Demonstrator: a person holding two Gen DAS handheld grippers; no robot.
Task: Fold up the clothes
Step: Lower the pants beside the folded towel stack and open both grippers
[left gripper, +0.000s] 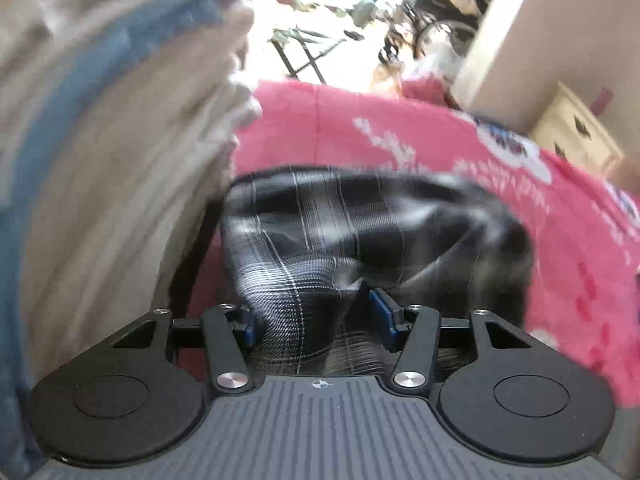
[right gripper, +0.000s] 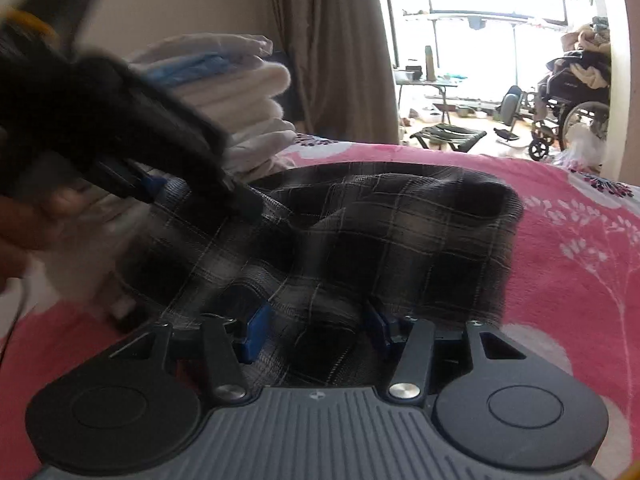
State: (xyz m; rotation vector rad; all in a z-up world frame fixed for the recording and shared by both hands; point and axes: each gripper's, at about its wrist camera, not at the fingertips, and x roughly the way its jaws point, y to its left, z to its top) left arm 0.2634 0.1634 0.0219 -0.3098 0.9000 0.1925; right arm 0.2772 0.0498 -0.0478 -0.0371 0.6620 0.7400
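In the left wrist view, you are holding your left gripper (left gripper: 316, 312) right over the checked cloth (left gripper: 340, 232). The cloth is lying on the pink blanket (left gripper: 460, 152), just in front of the tongs and running under them. The blue pads (left gripper: 382, 308) are standing apart. Cloth is sitting in the gap between them, but they are not squeezing it. The pile of folded laundry (left gripper: 120, 120) is rising just to the left of the cloth.

In the right wrist view, you are holding your right gripper (right gripper: 316, 332) at the near edge of the same cloth (right gripper: 400, 232). Its tongs are released too, with cloth between them. The cloth is stretching away from you, its long side running left to right across the pink blanket (right gripper: 560, 260). Your left gripper (right gripper: 192, 196) is poking down onto the cloth's far left part, beside the pile (right gripper: 240, 92). So both hands are near; the right one is nearer the front edge.
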